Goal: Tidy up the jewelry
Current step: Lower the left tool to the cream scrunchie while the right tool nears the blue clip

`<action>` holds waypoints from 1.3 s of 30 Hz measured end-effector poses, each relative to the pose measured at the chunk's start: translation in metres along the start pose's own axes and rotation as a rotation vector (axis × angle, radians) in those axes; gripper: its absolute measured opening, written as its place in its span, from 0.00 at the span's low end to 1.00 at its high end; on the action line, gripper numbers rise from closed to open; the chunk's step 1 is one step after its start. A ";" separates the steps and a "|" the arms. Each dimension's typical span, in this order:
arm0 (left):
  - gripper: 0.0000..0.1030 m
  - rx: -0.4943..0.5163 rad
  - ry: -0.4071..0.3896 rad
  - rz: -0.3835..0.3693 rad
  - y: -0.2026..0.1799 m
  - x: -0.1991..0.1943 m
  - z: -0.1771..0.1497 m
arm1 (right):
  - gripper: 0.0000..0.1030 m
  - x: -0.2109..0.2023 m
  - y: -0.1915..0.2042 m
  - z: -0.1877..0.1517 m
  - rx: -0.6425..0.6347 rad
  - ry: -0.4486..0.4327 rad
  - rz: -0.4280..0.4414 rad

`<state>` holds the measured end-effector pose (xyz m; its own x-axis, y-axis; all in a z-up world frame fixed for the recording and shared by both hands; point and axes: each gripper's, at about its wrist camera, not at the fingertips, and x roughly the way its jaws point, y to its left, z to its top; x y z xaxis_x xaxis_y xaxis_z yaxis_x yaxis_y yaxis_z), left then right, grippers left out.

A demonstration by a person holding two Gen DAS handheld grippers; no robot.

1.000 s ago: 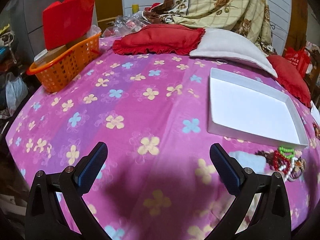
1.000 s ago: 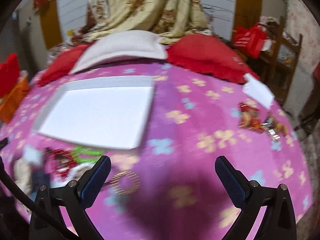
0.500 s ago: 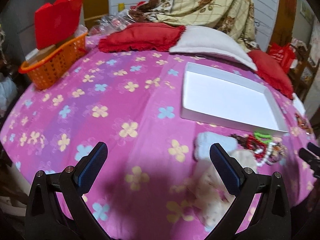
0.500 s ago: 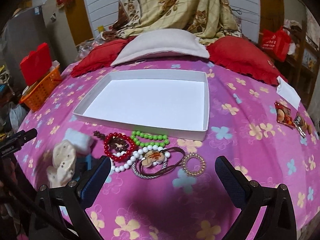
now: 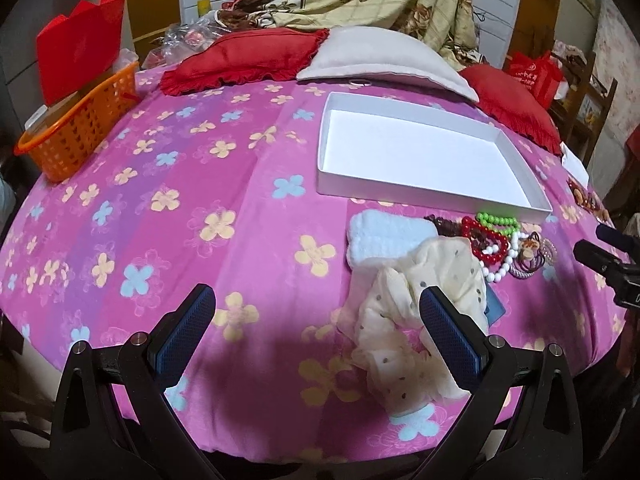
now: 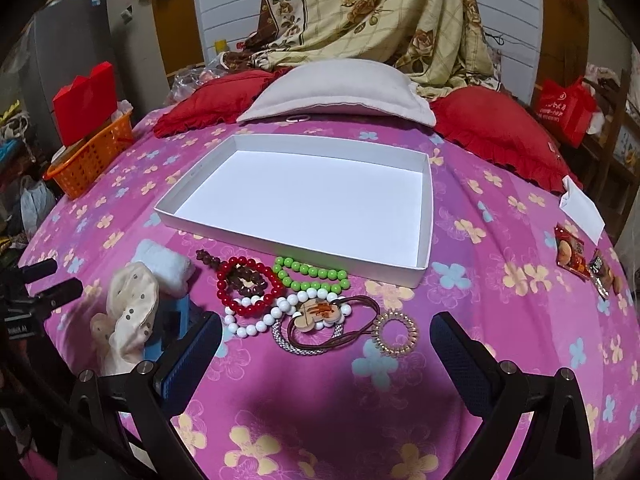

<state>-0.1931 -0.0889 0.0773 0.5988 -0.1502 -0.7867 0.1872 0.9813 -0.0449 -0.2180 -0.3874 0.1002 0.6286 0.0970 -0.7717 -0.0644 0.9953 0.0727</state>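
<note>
well apart, both tongs' jaws, left tongs [image 5: 316,322] and right tongs [image 6: 326,344] empty

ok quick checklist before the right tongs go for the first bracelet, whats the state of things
1. Right tongs open and empty: ok.
2. Left tongs open and holding nothing: ok.
3. White tray empty, room for jewelry: ok.
4. Gold coil ring lies free at the edge of the pile: ok.
5. Red bead bracelet separate from the others: not ok, it overlaps the white bead bracelet and a dark bead strand.
6. Cream dotted cloth clear of the jewelry: ok, it lies off to the left beside the pile.
</note>
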 end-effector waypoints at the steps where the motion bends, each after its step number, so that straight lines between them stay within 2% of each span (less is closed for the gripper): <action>1: 1.00 0.000 0.003 -0.003 0.000 0.000 0.000 | 1.00 0.000 0.000 0.001 0.005 0.002 0.003; 7: 1.00 0.007 0.012 -0.005 -0.004 0.003 -0.002 | 1.00 0.004 0.003 0.003 0.030 0.022 0.042; 27: 0.99 -0.010 0.042 -0.022 -0.001 0.018 -0.012 | 1.00 0.014 0.020 -0.001 -0.020 0.049 0.059; 39: 0.99 -0.005 0.078 -0.074 0.001 0.023 -0.021 | 1.00 0.017 0.028 -0.002 -0.040 0.061 0.086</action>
<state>-0.1958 -0.0887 0.0464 0.5207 -0.2121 -0.8270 0.2245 0.9686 -0.1070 -0.2105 -0.3579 0.0875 0.5710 0.1808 -0.8008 -0.1482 0.9821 0.1161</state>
